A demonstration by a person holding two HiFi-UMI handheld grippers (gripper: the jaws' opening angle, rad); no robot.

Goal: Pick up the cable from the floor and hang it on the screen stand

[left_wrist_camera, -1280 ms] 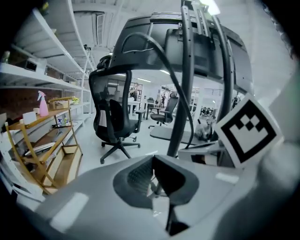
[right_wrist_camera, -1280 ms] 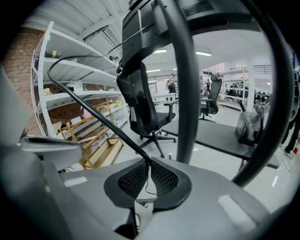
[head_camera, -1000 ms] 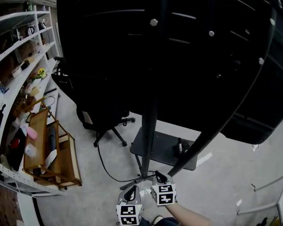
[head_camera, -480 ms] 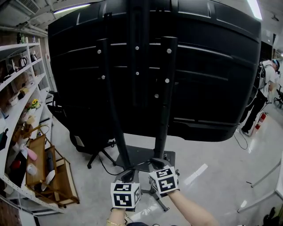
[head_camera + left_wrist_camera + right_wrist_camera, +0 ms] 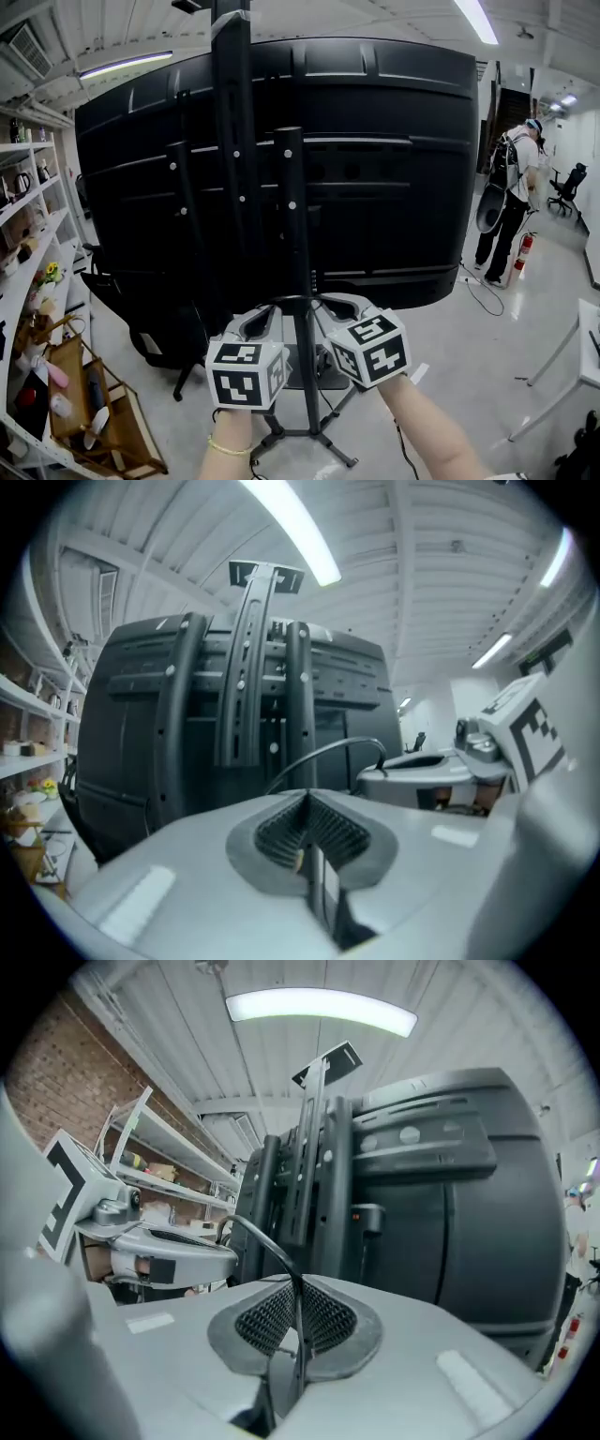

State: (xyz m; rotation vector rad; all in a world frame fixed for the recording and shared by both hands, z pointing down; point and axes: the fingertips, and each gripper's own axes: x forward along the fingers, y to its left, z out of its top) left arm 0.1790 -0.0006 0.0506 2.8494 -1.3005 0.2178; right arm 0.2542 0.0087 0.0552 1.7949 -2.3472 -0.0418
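Observation:
A thin black cable (image 5: 300, 298) arcs between my two grippers, close in front of the black screen stand's upright pole (image 5: 292, 234) and the back of the large screen (image 5: 394, 169). My left gripper (image 5: 261, 321) is shut, and the cable (image 5: 328, 752) comes out of its ribbed pads (image 5: 281, 829). The right gripper (image 5: 339, 306) holds the cable (image 5: 262, 1237) between its pads (image 5: 323, 1314); its jaws are opening slightly. In the right gripper view the stand's rails (image 5: 309, 1166) rise just ahead. Both grippers sit side by side at waist height.
Shelves (image 5: 28, 244) with small items line the left wall, with a wooden rack (image 5: 84, 394) on the floor below. An office chair (image 5: 159, 328) stands behind the stand's legs (image 5: 319, 441). A person (image 5: 511, 187) stands far right near a fire extinguisher (image 5: 522, 251).
The view has tilted up from the floor to the screen's back. Both grippers rose with the cable and now sit either side of the stand's pole.

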